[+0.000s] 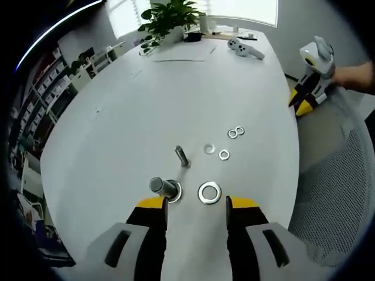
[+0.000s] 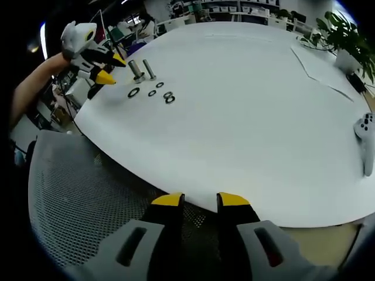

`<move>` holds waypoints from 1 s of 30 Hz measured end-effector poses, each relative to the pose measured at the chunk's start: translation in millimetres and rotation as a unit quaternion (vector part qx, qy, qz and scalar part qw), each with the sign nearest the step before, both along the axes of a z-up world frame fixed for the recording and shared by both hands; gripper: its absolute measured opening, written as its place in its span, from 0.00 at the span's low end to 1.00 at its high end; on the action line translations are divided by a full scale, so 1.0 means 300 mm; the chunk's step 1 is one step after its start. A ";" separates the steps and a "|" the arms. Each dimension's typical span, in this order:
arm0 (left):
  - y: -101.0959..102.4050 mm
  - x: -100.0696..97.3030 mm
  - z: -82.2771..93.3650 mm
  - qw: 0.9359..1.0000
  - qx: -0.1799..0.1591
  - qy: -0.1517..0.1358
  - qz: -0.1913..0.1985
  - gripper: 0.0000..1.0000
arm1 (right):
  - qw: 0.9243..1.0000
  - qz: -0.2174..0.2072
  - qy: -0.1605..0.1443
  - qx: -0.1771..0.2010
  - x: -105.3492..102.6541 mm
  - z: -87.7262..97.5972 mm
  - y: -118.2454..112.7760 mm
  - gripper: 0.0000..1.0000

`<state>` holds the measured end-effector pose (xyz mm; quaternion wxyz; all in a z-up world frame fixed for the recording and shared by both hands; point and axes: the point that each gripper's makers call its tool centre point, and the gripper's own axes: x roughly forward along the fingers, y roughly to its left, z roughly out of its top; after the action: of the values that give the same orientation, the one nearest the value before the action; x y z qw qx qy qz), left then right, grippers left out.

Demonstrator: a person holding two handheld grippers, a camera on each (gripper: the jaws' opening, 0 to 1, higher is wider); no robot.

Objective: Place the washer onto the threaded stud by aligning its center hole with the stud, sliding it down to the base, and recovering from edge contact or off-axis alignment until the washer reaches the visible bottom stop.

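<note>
The large flat silver steel washer (image 1: 209, 192) lay on the smooth white table (image 1: 146, 105), just ahead of the yellow-tipped left gripper (image 1: 196, 205) and just beside the nearer grey threaded stud with its round base flange (image 1: 165, 188). A second, slimmer threaded stud (image 1: 181, 156) stood a little beyond. Four smaller silver washers (image 1: 224, 154) were scattered nearby.

The left gripper's jaws were held wide apart and empty. The yellow-tipped right gripper (image 2: 196, 201) was held off the table edge above a grey mesh chair back (image 2: 76, 199), jaws moderately parted and holding nothing.

The washer was judged to be light, rigid, thin and slippery on the glossy surface. Because it lay flat, a grasp across the outer rim at opposite edges was judged advisable, with the centre hole kept unobstructed. Sliding or flipping during closure was considered a risk. The stud's threads were expected to catch the washer's bore if it was tilted.
</note>
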<state>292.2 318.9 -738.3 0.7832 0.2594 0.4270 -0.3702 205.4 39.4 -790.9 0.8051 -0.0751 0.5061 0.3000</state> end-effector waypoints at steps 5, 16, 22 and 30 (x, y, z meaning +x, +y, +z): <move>-0.014 -0.019 -0.022 1.000 -0.001 0.009 -0.004 0.38 | 1.000 -0.003 0.004 -0.002 -0.003 -0.005 -0.002 0.25; -0.036 -0.029 -0.073 0.999 0.006 0.026 -0.019 0.39 | 1.000 -0.005 0.004 -0.001 0.000 -0.005 -0.002 0.25; -0.039 -0.031 -0.087 0.999 0.010 0.033 -0.025 0.39 | 1.000 -0.005 0.004 -0.001 0.002 -0.007 -0.002 0.25; -0.047 -0.025 -0.113 0.999 0.015 0.041 -0.032 0.39 | 1.000 -0.006 0.004 0.000 0.001 -0.005 -0.001 0.24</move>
<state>284.8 304.8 -772.2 0.7488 0.2690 0.4559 -0.3989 205.7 39.1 -792.6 0.8050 -0.0711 0.5097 0.2951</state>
